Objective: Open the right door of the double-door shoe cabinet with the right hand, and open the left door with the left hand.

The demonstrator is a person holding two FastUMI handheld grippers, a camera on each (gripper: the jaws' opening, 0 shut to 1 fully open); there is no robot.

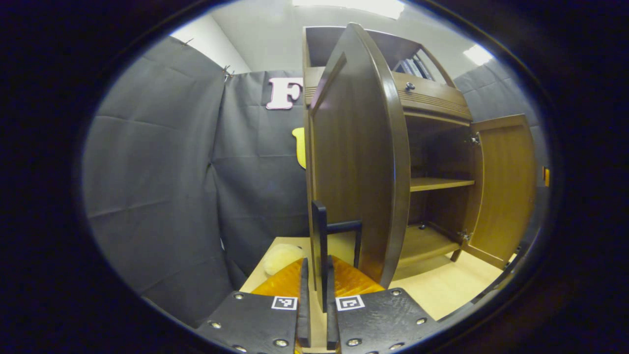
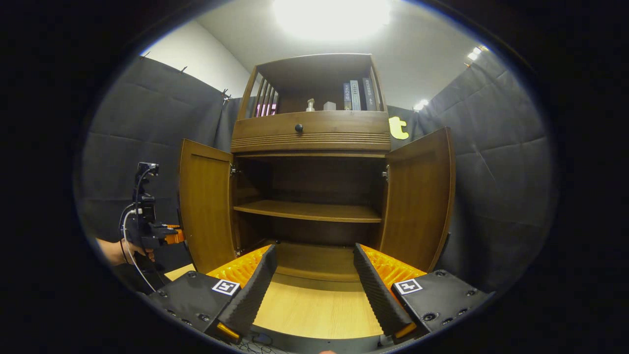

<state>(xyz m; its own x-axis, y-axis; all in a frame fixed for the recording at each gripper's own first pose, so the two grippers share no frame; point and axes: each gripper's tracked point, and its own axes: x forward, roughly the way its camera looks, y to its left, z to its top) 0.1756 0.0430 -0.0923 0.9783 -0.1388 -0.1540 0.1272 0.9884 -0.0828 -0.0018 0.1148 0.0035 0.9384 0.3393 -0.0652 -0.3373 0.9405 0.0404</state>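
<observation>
Bright ceiling lamp (image 2: 331,17) glares; fisheye edges curve

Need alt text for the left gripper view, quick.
The left tongs are shut on the black handle of the cabinet's left door, which stands swung open. Past it show a shelf and the open right door.

left view beside door (image 1: 358,162), right view facing cabinet (image 2: 312,162)

Brown wooden shoe cabinet (image 2: 314,132) stands upright, left door (image 2: 206,211) and right door (image 2: 420,196) both swung open.
</observation>
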